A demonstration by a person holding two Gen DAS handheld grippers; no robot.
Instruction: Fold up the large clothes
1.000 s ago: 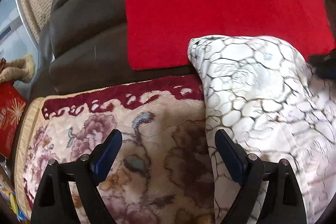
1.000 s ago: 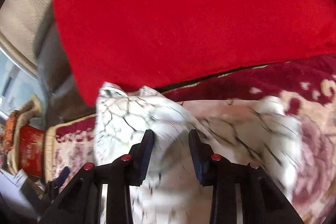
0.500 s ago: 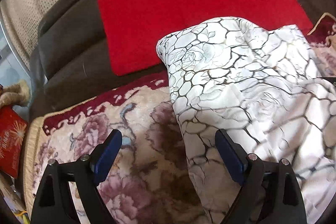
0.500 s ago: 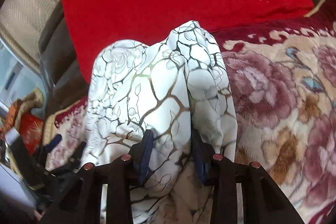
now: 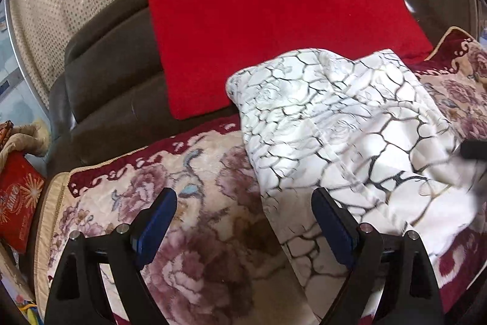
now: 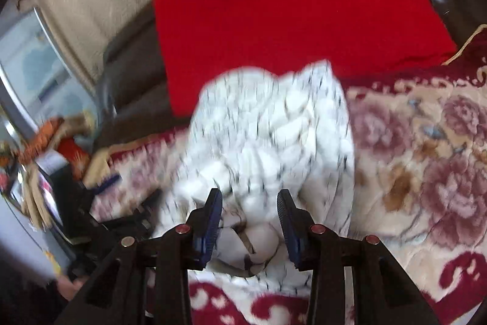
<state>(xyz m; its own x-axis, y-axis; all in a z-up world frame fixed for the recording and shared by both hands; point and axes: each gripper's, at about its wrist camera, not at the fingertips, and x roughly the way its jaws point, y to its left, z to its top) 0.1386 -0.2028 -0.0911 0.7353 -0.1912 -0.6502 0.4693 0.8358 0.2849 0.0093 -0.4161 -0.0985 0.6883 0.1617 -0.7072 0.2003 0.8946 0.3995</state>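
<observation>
behind everything, a dark sofa (image 5: 100, 87) carries a red cushion cover (image 5: 274, 35) against its back and a floral blanket (image 5: 194, 203) over the seat. on that blanket lies my white garment (image 5: 344, 124) with black crackle lines, bunched and partly folded. my left hand-held gripper (image 5: 243, 224) hangs spread wide above the blanket, its right finger just over the garment's near edge, gripping nothing. my right hand-held gripper (image 6: 249, 213) sits with a bulge of the white garment (image 6: 268, 142) between its parted fingers; the blur keeps me from telling whether the pads (image 6: 213, 215) press it.
</observation>
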